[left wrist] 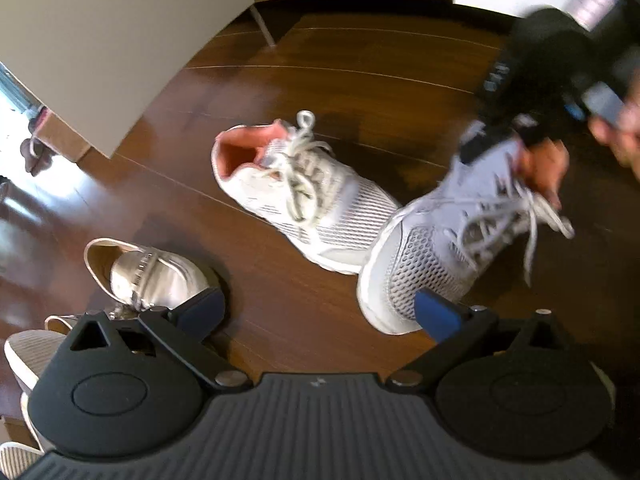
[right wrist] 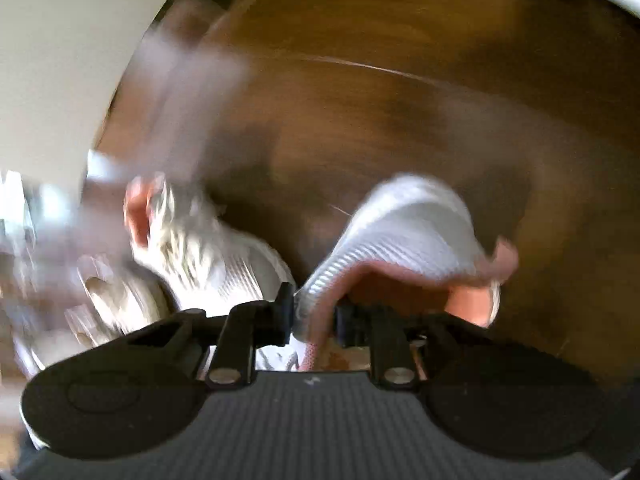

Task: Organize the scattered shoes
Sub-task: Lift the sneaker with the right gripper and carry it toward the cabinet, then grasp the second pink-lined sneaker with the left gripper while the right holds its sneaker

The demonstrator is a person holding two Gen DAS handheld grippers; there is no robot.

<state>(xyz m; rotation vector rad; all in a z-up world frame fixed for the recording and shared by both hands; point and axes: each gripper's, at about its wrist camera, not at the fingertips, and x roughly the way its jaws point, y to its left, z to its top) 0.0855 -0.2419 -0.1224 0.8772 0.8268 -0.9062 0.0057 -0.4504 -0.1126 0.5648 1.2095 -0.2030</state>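
A white mesh sneaker with pink lining (left wrist: 304, 196) lies on the wooden floor, toe pointing toward me. Its mate (left wrist: 440, 248) hangs tilted at the right, toe down, with my right gripper (left wrist: 520, 132) shut on its collar. The right wrist view is blurred, but it shows that gripper (right wrist: 314, 316) pinching the pink collar edge of the held sneaker (right wrist: 408, 228), with the other sneaker (right wrist: 208, 256) to the left. My left gripper (left wrist: 320, 312) is open over bare floor with nothing between its fingers. A silver flat shoe (left wrist: 148, 276) lies beside its left finger (left wrist: 202, 306).
A white cabinet panel (left wrist: 100, 40) stands at the upper left with a cardboard box (left wrist: 60, 136) beneath it. Another pale mesh shoe (left wrist: 32, 356) sits at the lower left edge. A hand (left wrist: 616, 136) holds the right gripper. Dark wood floor (left wrist: 360, 80) stretches behind the sneakers.
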